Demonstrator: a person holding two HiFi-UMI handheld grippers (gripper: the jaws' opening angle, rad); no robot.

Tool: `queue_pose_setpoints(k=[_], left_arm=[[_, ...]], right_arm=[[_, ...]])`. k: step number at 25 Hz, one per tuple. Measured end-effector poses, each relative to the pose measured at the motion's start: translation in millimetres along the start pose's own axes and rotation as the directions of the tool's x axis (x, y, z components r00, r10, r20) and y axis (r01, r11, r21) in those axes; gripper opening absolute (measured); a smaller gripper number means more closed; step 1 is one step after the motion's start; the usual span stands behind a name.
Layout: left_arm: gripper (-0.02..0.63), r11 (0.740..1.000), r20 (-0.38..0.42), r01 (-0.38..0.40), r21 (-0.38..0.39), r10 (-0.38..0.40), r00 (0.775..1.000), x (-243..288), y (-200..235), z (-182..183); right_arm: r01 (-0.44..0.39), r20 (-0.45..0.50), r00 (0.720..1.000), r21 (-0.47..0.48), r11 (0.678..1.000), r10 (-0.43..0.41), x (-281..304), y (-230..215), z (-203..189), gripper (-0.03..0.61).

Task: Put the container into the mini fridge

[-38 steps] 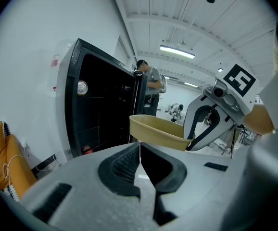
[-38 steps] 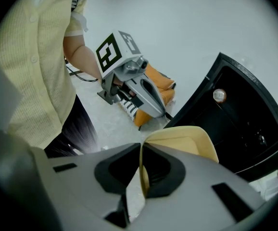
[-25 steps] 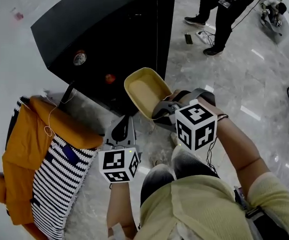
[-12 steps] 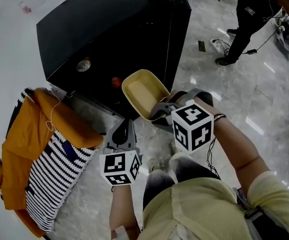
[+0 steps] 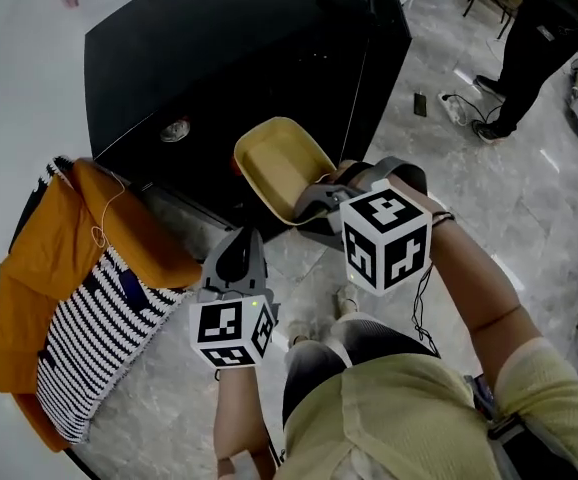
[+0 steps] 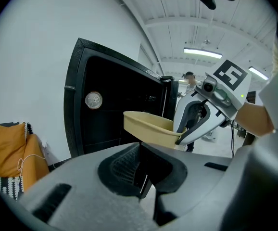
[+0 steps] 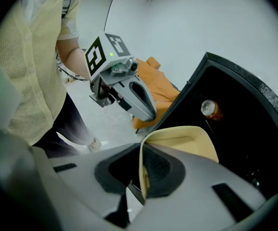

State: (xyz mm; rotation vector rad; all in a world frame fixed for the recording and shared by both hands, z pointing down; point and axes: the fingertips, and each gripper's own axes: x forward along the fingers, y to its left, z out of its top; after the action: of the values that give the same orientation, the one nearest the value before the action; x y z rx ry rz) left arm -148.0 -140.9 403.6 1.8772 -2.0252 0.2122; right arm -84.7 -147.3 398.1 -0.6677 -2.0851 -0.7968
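- Container (image 5: 277, 166): pale yellow, shallow, empty. It sits at the centre of the head view, in the air in front of the fridge (image 5: 239, 58). Its open side faces up and is tilted.
- Right gripper (image 5: 314, 208): centre-right of the head view. The fingers are clamped on the container's near rim. In the right gripper view the rim's edge stands upright between the two pads, and the rest of the tray reaches past the fingertips toward the fridge.
- Left gripper (image 5: 237, 258): lower centre of the head view, below and left of the container and not touching it. The fingers are closed against each other with nothing between them, pointing at the fridge's base.
- Fridge: black, filling the upper middle of the frame. A round magnet (image 5: 175, 130) is on its front.
- Orange garment (image 5: 59, 258): lies over a striped cloth (image 5: 99, 338) at the left edge.
- Person (image 5: 539, 48): stands on the floor at the upper right.
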Motion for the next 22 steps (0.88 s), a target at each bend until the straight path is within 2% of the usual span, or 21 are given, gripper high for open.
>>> queue_pose_setpoints(k=[10,15,22], left_arm=[[0.028,0.999,0.041,-0.047,0.007,0.047,0.998,13.1,0.1,14.5],[0.028,0.998,0.06,-0.068,0.0,0.068,0.996,15.8,2.9,21.8],[0.028,0.993,0.106,-0.114,-0.007,0.114,0.988,17.5,11.7,39.8]], right_arm=[[0.017,0.009,1.0,-0.085,0.996,-0.017,-12.8,-36.1,-3.0,0.038],[0.008,0.036,0.999,-0.101,0.995,-0.004,-14.7,-53.7,3.0,0.038],[0.023,0.026,0.999,-0.123,0.992,-0.019,-13.4,-76.3,5.3,0.038]])
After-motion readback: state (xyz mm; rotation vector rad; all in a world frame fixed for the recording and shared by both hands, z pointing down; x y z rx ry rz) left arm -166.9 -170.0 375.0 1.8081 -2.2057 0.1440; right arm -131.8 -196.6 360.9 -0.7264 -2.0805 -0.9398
